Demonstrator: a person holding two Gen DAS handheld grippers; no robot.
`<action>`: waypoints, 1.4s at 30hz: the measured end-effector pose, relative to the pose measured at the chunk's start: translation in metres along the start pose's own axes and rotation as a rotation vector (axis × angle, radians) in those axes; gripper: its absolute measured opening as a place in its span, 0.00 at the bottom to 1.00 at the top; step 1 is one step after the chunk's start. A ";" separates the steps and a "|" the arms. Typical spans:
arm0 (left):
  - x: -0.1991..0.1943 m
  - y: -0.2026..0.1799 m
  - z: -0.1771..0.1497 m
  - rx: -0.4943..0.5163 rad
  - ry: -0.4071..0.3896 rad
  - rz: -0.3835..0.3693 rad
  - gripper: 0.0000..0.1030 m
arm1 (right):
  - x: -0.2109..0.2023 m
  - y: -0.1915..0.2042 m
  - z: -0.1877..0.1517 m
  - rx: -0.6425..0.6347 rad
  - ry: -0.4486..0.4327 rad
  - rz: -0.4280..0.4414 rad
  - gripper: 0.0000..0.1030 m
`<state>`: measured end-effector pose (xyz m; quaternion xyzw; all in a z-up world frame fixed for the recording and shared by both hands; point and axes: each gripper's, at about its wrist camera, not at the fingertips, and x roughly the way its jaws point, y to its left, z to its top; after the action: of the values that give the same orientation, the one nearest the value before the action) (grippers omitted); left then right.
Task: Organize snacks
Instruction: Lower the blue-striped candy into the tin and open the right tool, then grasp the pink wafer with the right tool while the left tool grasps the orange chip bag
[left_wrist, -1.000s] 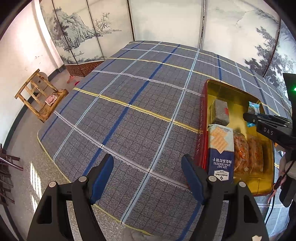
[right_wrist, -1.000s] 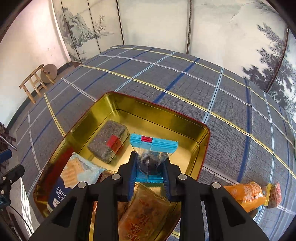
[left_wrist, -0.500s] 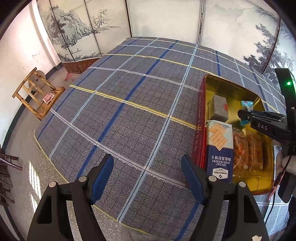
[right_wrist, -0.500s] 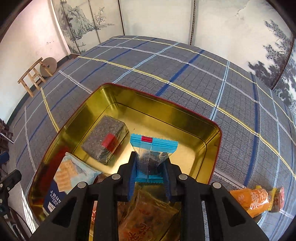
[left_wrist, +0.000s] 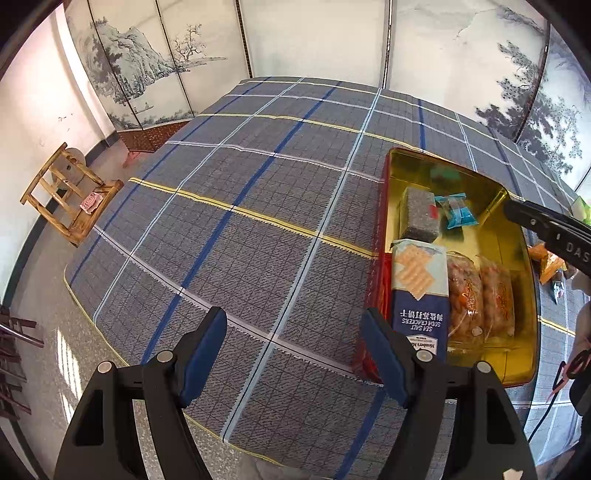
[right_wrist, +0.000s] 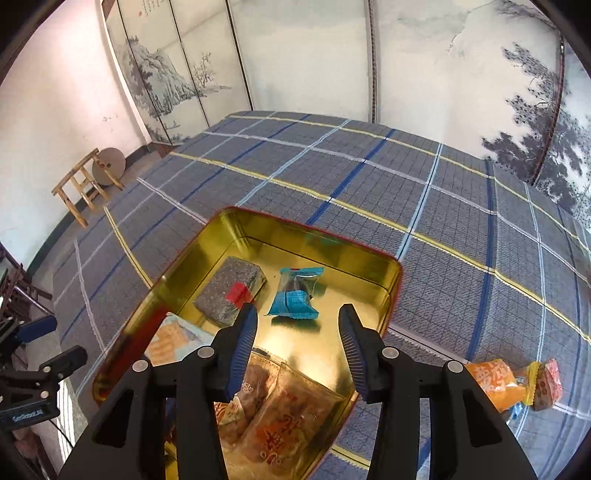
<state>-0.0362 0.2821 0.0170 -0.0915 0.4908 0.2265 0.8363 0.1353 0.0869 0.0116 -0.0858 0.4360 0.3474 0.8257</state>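
A gold tin with a red rim (right_wrist: 332, 236) (left_wrist: 517, 280) sits on the plaid cloth. In it lie a blue-wrapped snack (right_wrist: 295, 293) (left_wrist: 456, 212), a grey block with a red label (right_wrist: 229, 290) (left_wrist: 419, 214), a soda cracker box (left_wrist: 419, 291) (right_wrist: 173, 338) and clear packs of orange biscuits (right_wrist: 280, 421) (left_wrist: 480, 295). My right gripper (right_wrist: 297, 345) is open and empty, just above and behind the blue snack. My left gripper (left_wrist: 293, 358) is open and empty over the cloth, left of the tin.
An orange packet (right_wrist: 495, 380) and a small red-yellow snack (right_wrist: 546, 384) lie on the cloth right of the tin. A wooden stool (left_wrist: 70, 199) stands on the floor at the left. Painted folding screens (left_wrist: 155, 62) stand behind the table.
My right gripper has opened and let go of the blue-wrapped snack, which now lies on the tin floor beside the grey block. The gripper has drawn back and up. The left gripper stayed open.
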 end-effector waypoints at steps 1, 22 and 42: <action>-0.001 -0.003 0.001 0.006 -0.002 -0.001 0.71 | -0.011 -0.008 -0.002 0.001 -0.020 -0.010 0.46; -0.020 -0.116 0.019 0.212 -0.041 -0.152 0.71 | -0.051 -0.208 -0.086 0.184 0.056 -0.269 0.46; -0.010 -0.242 0.036 0.410 -0.050 -0.277 0.71 | -0.040 -0.228 -0.111 0.229 -0.046 -0.282 0.25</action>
<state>0.1013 0.0793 0.0264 0.0195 0.4882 0.0073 0.8725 0.1949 -0.1518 -0.0611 -0.0436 0.4375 0.1779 0.8804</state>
